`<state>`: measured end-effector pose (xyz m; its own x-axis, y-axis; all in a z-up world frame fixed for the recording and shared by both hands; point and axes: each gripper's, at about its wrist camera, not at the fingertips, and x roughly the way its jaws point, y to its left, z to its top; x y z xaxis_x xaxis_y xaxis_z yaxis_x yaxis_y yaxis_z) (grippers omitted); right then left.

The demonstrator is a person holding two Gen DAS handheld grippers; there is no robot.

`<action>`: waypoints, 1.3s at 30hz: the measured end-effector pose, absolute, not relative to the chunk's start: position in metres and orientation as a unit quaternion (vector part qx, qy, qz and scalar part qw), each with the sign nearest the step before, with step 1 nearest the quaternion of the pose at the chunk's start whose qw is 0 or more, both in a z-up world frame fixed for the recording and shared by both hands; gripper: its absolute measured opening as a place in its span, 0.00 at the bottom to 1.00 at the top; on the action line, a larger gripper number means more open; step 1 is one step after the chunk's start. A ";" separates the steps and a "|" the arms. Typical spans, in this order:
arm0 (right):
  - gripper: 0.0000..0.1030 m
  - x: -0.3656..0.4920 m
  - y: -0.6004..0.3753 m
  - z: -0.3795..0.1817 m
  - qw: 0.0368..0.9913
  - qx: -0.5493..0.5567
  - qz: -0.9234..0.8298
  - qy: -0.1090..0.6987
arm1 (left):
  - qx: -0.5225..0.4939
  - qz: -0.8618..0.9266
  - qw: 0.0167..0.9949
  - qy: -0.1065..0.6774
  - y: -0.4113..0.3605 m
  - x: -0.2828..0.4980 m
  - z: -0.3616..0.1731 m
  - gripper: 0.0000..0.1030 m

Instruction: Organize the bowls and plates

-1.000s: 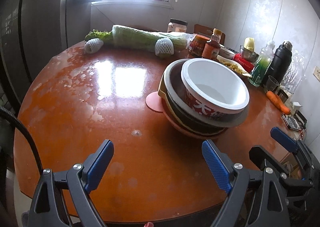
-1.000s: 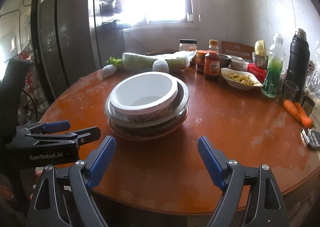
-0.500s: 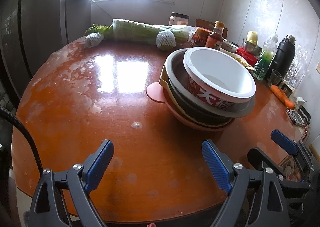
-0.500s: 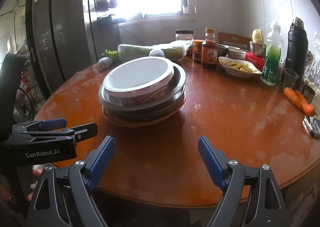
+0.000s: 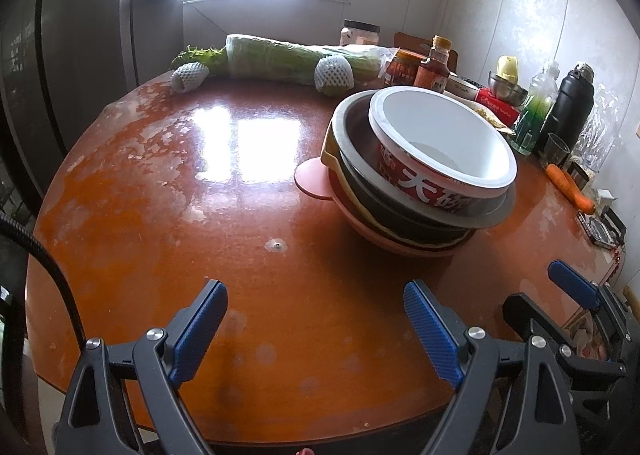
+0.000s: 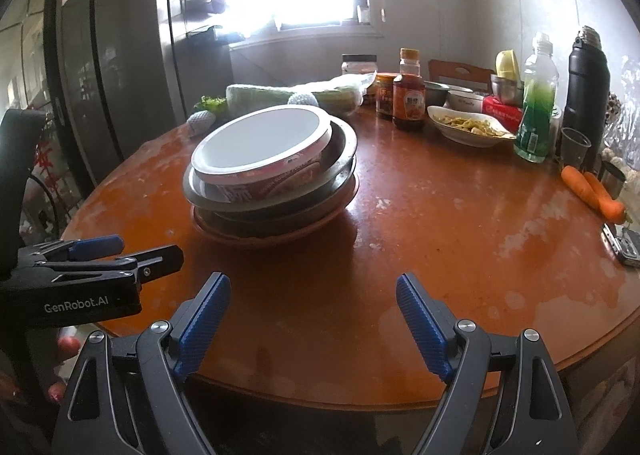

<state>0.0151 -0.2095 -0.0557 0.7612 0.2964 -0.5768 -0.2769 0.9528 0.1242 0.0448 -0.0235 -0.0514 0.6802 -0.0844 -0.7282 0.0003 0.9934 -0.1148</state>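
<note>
A stack of bowls and plates stands on the round orange table [image 5: 240, 255]. On top is a white bowl [image 5: 440, 143] with a red printed outside. It rests in a grey metal bowl [image 5: 348, 123], over a dark bowl and a pink plate [image 5: 400, 245] at the bottom. In the right wrist view the same stack [image 6: 272, 175] is left of centre. My left gripper [image 5: 314, 295] is open and empty over the near table edge, short of the stack. My right gripper [image 6: 313, 283] is open and empty too. Each gripper shows in the other's view: right gripper [image 5: 540, 291], left gripper [image 6: 148, 247].
At the far edge lie a long cabbage [image 5: 280, 59] and two netted fruits. To the right stand jars, a sauce bottle [image 6: 408, 95], a dish of food [image 6: 468, 127], a green bottle [image 6: 536, 111], a black flask [image 6: 586, 87] and carrots [image 6: 592, 191]. A dark fridge [image 6: 112, 75] stands at left.
Both views have tipped slightly, so the stack sits a little higher in the picture. Both grippers stay open, and nothing on the table has moved.
</note>
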 end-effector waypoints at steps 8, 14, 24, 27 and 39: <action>0.83 0.014 -0.209 -0.055 0.938 0.014 0.154 0.309 | -0.051 -0.021 0.915 0.400 -0.024 0.044 -0.052 0.87; 0.83 0.015 -0.209 -0.056 0.938 0.015 0.152 0.312 | -0.052 -0.020 0.914 0.401 -0.025 0.044 -0.051 0.87; 0.83 0.016 -0.208 -0.057 0.937 0.013 0.152 0.314 | -0.052 -0.017 0.914 0.402 -0.024 0.043 -0.051 0.87; 0.83 0.016 -0.209 -0.057 0.938 0.013 0.149 0.313 | -0.052 -0.017 0.914 0.402 -0.024 0.044 -0.051 0.87; 0.83 0.015 -0.209 -0.057 0.938 0.012 0.149 0.313 | -0.055 -0.013 0.914 0.403 -0.021 0.044 -0.052 0.87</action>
<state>0.0150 -0.2094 -0.0569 0.7602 0.2865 -0.5831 -0.2721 0.9554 0.1147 0.0445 -0.0208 -0.0516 0.6752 -0.0689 -0.7344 -0.0204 0.9935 -0.1120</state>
